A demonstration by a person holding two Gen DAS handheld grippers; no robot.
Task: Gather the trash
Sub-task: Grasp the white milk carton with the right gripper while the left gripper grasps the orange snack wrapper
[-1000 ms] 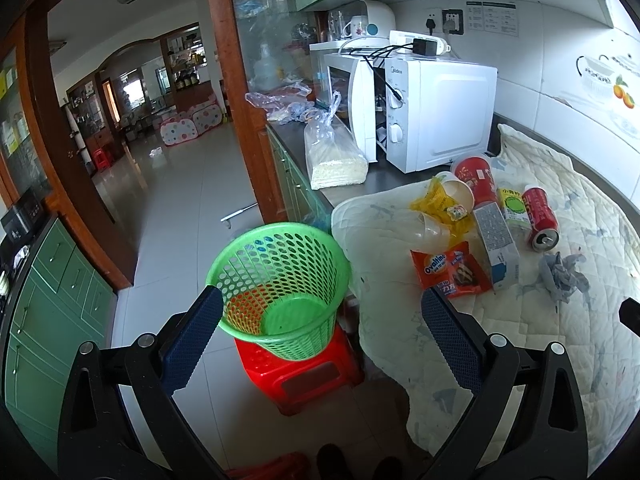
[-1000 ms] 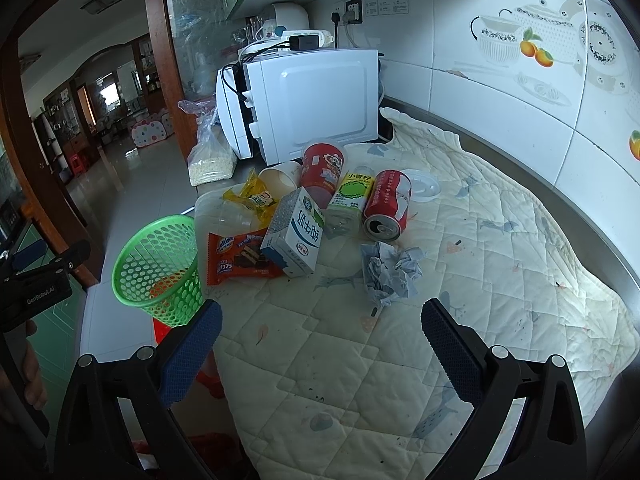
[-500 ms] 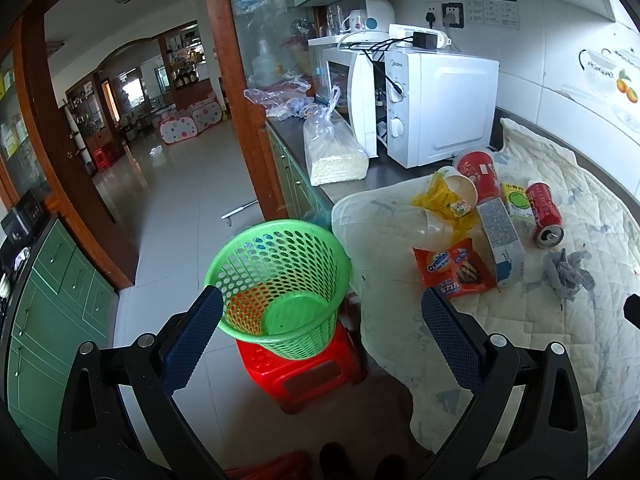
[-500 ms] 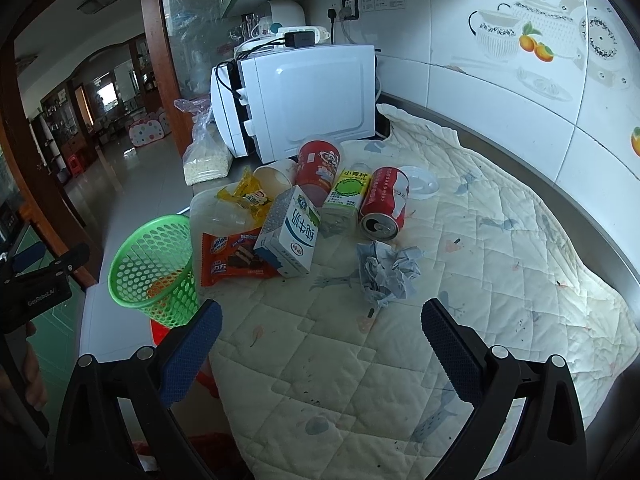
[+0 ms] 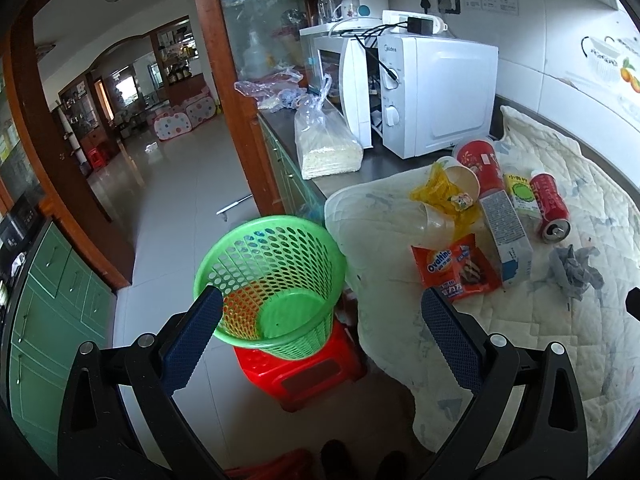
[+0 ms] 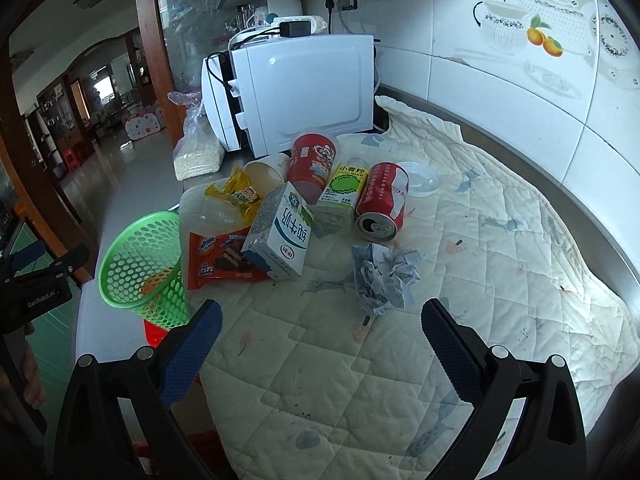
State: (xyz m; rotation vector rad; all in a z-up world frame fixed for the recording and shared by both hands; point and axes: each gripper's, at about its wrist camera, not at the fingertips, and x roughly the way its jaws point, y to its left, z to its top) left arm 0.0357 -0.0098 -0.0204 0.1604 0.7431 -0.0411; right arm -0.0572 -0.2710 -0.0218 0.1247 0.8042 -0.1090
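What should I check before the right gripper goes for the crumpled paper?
1. Right gripper open and empty: ok, jaws spread wide with nothing between them.
2. Crumpled paper free to lift: ok, it lies alone on the quilted cloth, apart from the red soda can and milk carton.
3. Approach path: ok, only bare cloth between the gripper and the paper.
4. Green basket ready to receive: ok, upright on the red stool, opening unobstructed.
5. Left gripper out of the way: ok, open, empty, held off the counter near the basket.
6. Basket steady on the stool: cannot tell.
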